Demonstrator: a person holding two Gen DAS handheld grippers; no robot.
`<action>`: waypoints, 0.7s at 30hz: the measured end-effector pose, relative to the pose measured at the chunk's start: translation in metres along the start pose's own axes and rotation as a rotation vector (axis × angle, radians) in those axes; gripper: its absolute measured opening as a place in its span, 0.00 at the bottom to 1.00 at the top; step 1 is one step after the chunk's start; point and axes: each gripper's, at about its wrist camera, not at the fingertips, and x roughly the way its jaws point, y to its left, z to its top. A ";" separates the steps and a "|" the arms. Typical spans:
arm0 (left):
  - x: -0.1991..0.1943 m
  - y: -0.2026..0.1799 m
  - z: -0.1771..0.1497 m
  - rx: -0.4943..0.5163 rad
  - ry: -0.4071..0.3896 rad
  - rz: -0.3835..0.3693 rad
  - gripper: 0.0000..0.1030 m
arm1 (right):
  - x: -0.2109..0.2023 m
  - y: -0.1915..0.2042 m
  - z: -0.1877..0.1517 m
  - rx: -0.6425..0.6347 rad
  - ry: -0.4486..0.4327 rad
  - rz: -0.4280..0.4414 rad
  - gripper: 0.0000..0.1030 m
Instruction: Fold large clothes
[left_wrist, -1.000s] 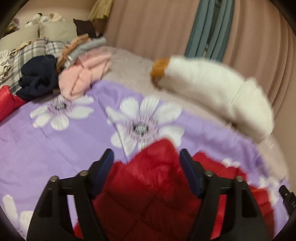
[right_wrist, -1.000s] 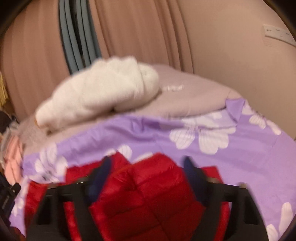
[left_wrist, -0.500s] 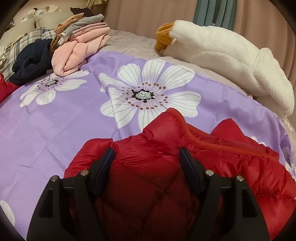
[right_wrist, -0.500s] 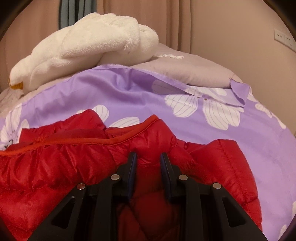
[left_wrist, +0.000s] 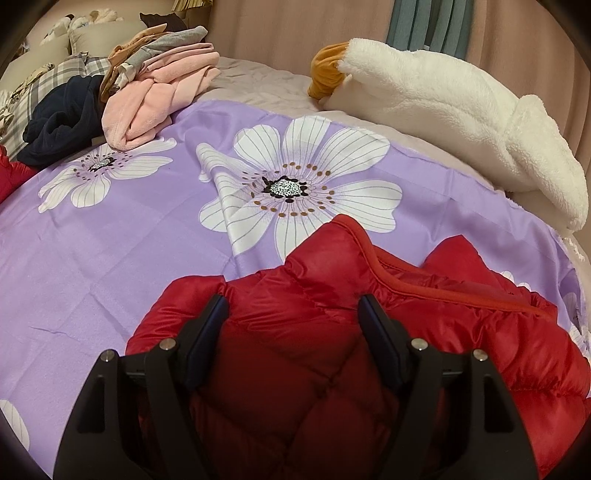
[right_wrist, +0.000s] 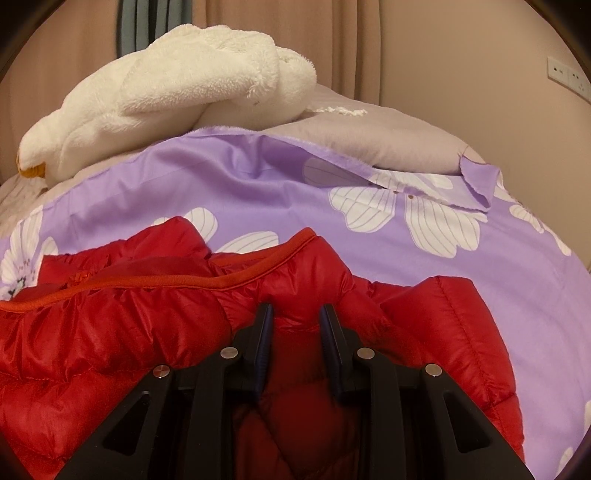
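Note:
A red quilted puffer jacket (left_wrist: 325, 280) lies crumpled on a purple flowered bedspread (left_wrist: 147, 240), its piped collar edge toward the far side. My left gripper (left_wrist: 291, 306) straddles a thick fold of it, jaws wide, and the puffy cloth fills the gap and creases at both pads. In the right wrist view the same jacket (right_wrist: 110, 332) spreads to the left. There my right gripper (right_wrist: 295, 314) is shut narrowly on a pinched ridge just below the collar edge. Both grippers sit low on the bed.
A white fleece garment (left_wrist: 461, 110) with an orange part lies at the bed's far side, also visible as the fleece (right_wrist: 177, 88). A pile of pink, grey and navy clothes (left_wrist: 155, 99) sits far left, and curtains and a wall stand behind.
Both grippers came down with the jacket, which hung in the air a second ago and now rests on the bedspread. The right jaws narrowed on the cloth. Nothing has moved over the last half second.

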 end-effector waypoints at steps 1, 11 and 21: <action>0.000 0.000 0.000 -0.001 -0.001 -0.001 0.71 | 0.000 0.000 0.000 0.001 0.000 0.001 0.29; -0.033 0.020 0.003 0.010 0.022 -0.001 0.75 | -0.031 -0.017 -0.002 -0.005 0.007 0.051 0.32; -0.141 0.130 -0.009 -0.173 0.026 -0.151 0.96 | -0.132 -0.106 -0.032 0.137 -0.030 0.101 0.94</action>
